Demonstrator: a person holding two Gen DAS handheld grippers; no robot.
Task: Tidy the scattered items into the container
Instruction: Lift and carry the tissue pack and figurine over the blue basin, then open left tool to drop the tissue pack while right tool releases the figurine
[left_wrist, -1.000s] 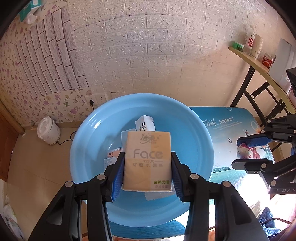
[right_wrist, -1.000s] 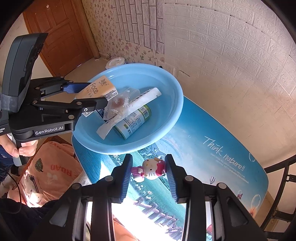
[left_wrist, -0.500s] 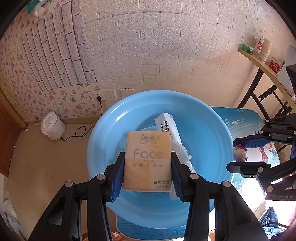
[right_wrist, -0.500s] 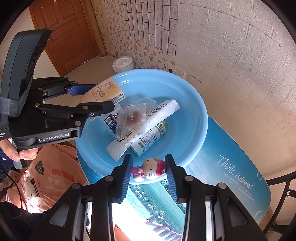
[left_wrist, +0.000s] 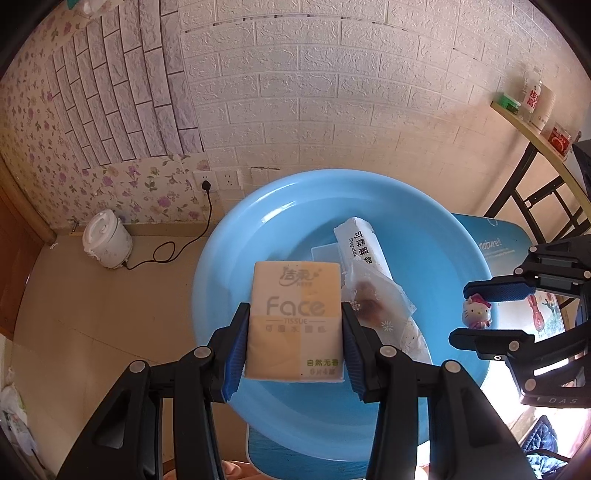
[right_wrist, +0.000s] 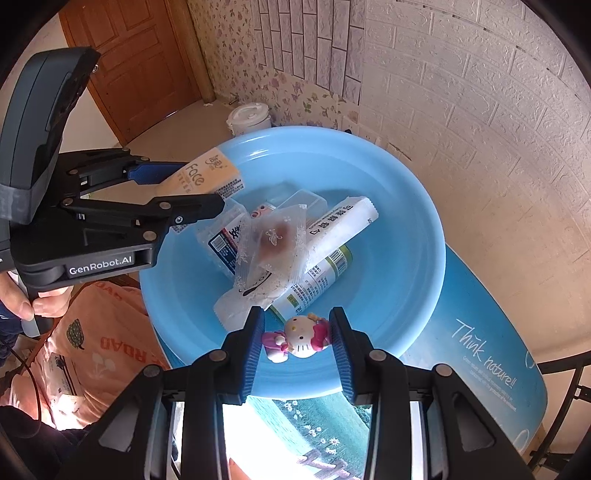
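Left hand-held gripper (left_wrist: 293, 343) is clamped on a tissue pack (left_wrist: 295, 317), its blue pads pressed flat against the pack's two long sides, and it hangs over the basin (left_wrist: 436, 398) near that basin's near-left rim. Right hand-held gripper (right_wrist: 297, 341) is closed on a small cat figurine (right_wrist: 297, 338), held sideways between the pads just inside the basin's near rim.

Inside the basin lie a long white packet (right_wrist: 340, 225), a clear snack wrapper (right_wrist: 273, 243) on top of it, a green-labelled bottle (right_wrist: 317, 280) underneath, and a clear box (right_wrist: 221, 240) toward the left. The basin sits on the bench (right_wrist: 480, 350), at its left end, and its left side seems to overhang that edge.

Risks as I judge them: the figurine is round and glossy and gripped across its head, so it could squirt out or roll when released; dropped so close to the near rim, it could bounce off the rim onto the bench or the floor. The pack is soft, and if let go over the left rim it may tip outward instead of in. The two grippers are near each other over one basin, so a careless inward move could knock them together. A push down on the overhanging side might tilt the basin.
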